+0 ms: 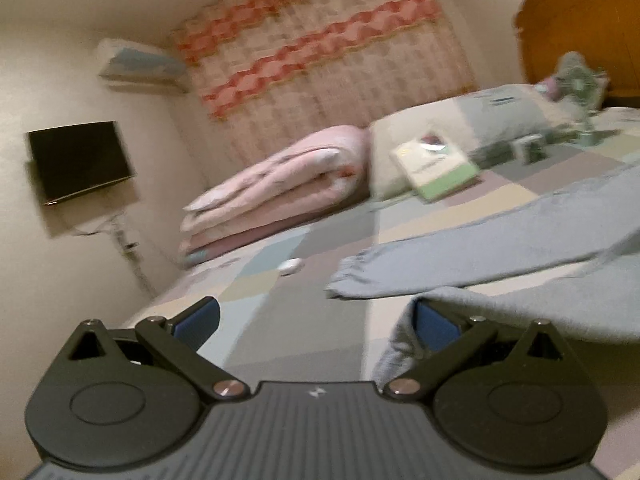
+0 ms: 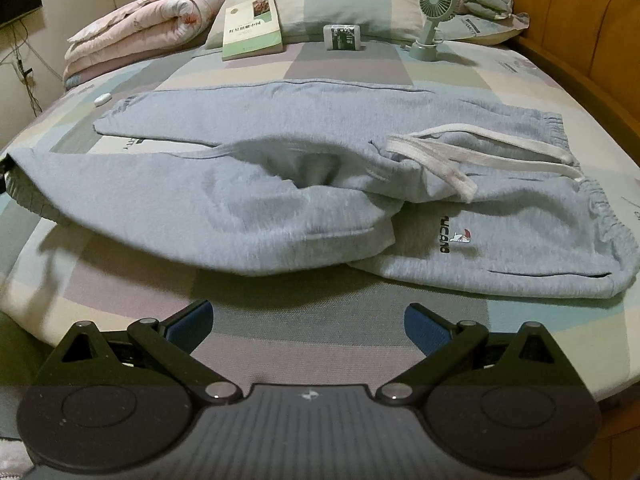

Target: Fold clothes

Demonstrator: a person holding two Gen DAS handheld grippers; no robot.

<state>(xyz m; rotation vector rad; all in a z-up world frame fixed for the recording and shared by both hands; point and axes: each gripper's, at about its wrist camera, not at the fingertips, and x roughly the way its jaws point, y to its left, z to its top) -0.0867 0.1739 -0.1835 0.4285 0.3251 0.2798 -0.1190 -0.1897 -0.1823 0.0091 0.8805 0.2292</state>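
Both sets of fingers apart, nothing clamped.
Your left gripper (image 1: 316,320) hangs beside a lifted leg cuff; your right gripper (image 2: 308,322) waits short of the grey sweatpants (image 2: 320,184) on the bed (image 2: 320,320): near leg draped, unaligned, folding mostly left.

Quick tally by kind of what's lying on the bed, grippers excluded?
Sweatpants: 1
Folded quilt: 1
Pillows: 2
Book: 1
Desk fan: 1
Small green packet: 1
Small white object: 1
Grey bundle on the far pillow: 1
Total: 9
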